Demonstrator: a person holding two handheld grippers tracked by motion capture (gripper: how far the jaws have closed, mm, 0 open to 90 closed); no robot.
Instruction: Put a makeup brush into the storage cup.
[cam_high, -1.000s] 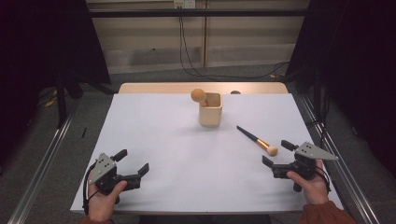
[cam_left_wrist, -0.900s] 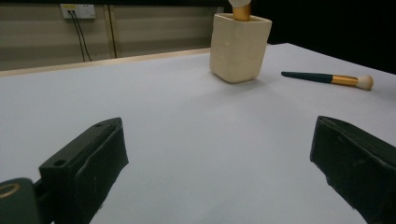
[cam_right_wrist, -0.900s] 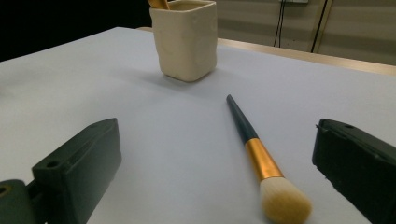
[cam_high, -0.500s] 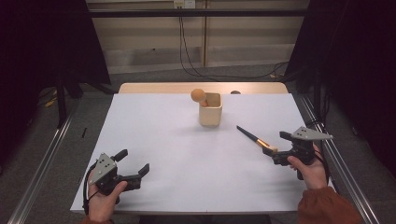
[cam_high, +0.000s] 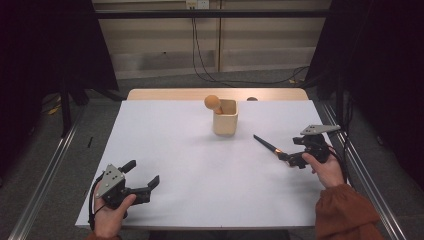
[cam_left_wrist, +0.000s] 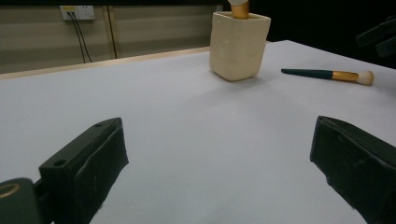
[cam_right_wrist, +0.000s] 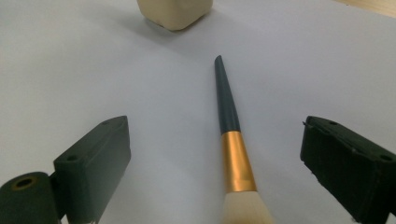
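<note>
Right gripper straddling a makeup brush, jaws apart.

The right gripper (cam_right_wrist: 219, 177), its jaws just narrowing yet clear of the makeup brush (cam_right_wrist: 231, 144), has the gold ferrule lying between them, dark handle pointing ahead toward the beige holder (cam_high: 225, 117). The left gripper (cam_left_wrist: 219, 163) stands wide open over bare white table (cam_high: 200, 165), brush and holder well beyond.
</note>
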